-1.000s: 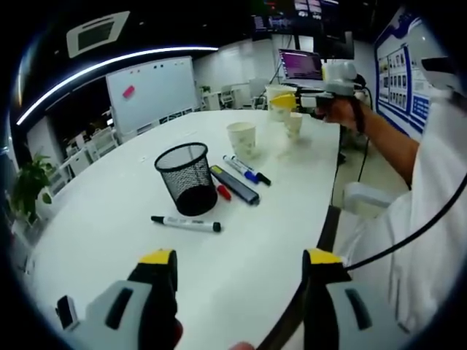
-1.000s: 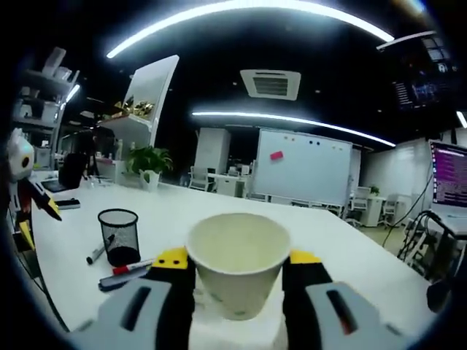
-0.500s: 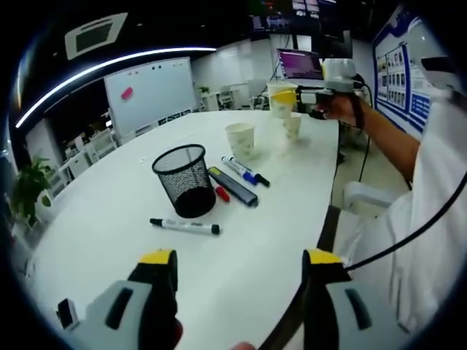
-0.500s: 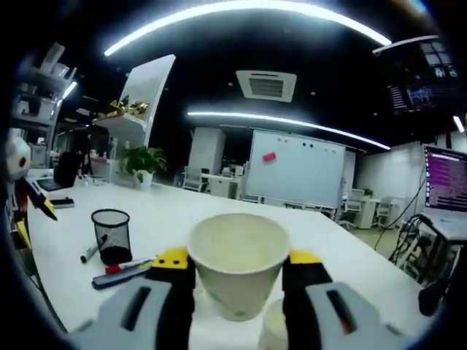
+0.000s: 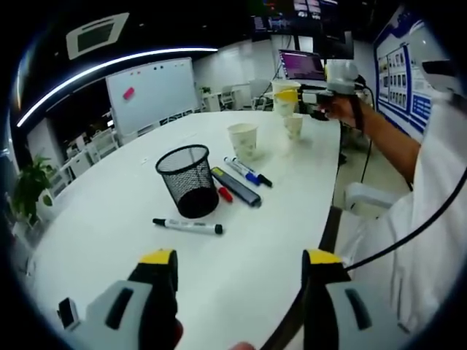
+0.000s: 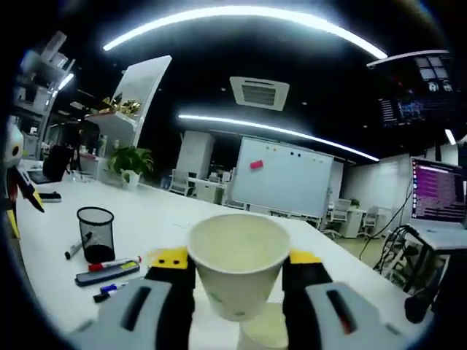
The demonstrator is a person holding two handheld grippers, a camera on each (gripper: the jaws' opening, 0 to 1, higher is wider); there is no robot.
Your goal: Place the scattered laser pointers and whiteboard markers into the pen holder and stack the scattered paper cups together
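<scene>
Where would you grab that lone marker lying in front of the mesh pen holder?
Grip the marker across the middle of its white barrel, coming straight down from above. It lies flat on the table, apart from the pen holder, with space either side for the jaws.

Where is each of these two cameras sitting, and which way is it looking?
Left gripper view: rides the open left gripper, low over the white table, facing the mesh pen holder; a white sleeve shows.
Right gripper view: rides the right gripper, which clamps a paper cup, facing the room.
Shared: table, pen holder, markers.

Readable text: none.
Laptop screen (image 5: pixel 301 65): lines too small to read.
Wall posters (image 5: pixel 400 69): print illegible.
</scene>
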